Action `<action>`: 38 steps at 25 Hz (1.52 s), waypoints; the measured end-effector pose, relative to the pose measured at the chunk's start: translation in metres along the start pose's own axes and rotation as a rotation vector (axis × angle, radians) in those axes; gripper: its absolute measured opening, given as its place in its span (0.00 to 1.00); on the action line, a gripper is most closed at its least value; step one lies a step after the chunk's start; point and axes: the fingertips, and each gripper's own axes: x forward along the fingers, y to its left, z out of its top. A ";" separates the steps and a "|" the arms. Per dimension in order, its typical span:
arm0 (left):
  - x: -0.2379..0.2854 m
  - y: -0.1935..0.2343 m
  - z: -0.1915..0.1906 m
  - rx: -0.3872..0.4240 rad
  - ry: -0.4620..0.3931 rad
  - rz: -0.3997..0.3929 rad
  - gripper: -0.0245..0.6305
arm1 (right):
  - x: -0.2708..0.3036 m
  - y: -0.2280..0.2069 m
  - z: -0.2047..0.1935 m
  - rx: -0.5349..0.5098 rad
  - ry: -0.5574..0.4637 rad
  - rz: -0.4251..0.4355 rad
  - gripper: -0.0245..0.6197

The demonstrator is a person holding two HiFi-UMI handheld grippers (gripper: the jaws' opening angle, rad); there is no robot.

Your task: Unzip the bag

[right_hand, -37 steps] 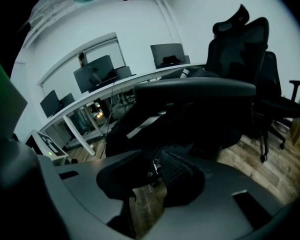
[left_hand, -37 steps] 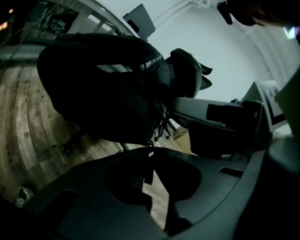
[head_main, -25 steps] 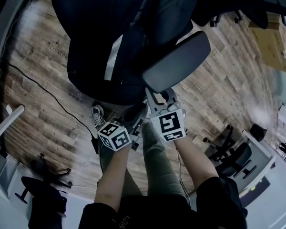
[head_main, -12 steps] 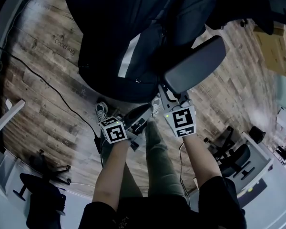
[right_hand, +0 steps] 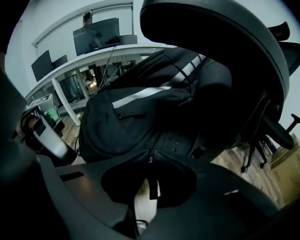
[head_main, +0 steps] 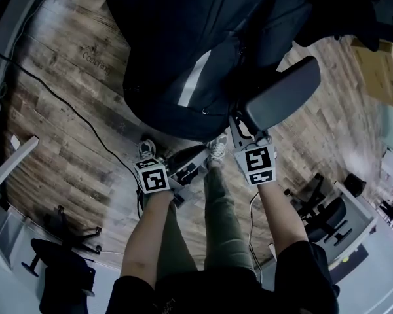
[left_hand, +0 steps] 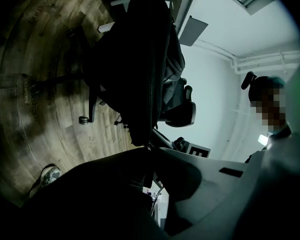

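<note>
Underfoot in the head view, wood-plank floor (head_main: 72, 142), with a black cable (head_main: 65, 106) trailing over its left side. At far centre, resting on an office chair (left_hand: 92, 99), the dark bag (head_main: 177, 51), bulging over the seat's near edge. Long axis along its pale reflective stripe (head_main: 195, 80), slanting from near left to far right. Just right of it, the grey armrest pad (head_main: 280, 91).

Only from the head: bare forearms (head_main: 150, 234), olive trousers (head_main: 216, 221), a cardboard box (head_main: 378, 70) at far right. Only through the left gripper view: a caster (left_hand: 82, 119) under the chair, and the bag edge-on as a tall dark slab. Only through the right gripper view: a white desk (right_hand: 80, 66) with dark monitors (right_hand: 97, 36) beyond the bag, plus a small zipped pocket (right_hand: 130, 116) on the bag's side.

Left gripper (left_hand: 149, 149): clenched tip to tip at the bag's lowest edge, a dim strip (left_hand: 149, 177) trailing back between the jaws, too dark to tell strip from fabric. Right gripper (right_hand: 151, 159), just under the armrest pad: clamped on a dark tab (right_hand: 153, 183) hanging from the bag.

Black square markers on both cubes, left cube (head_main: 152, 176) and right cube (head_main: 259, 164). Pale print (head_main: 95, 56) on the floor, opening "Coo", rest unreadable.
</note>
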 end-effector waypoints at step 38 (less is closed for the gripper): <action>-0.155 -0.003 0.161 0.189 0.192 0.133 0.11 | 0.040 0.026 0.011 0.163 0.168 -0.158 0.13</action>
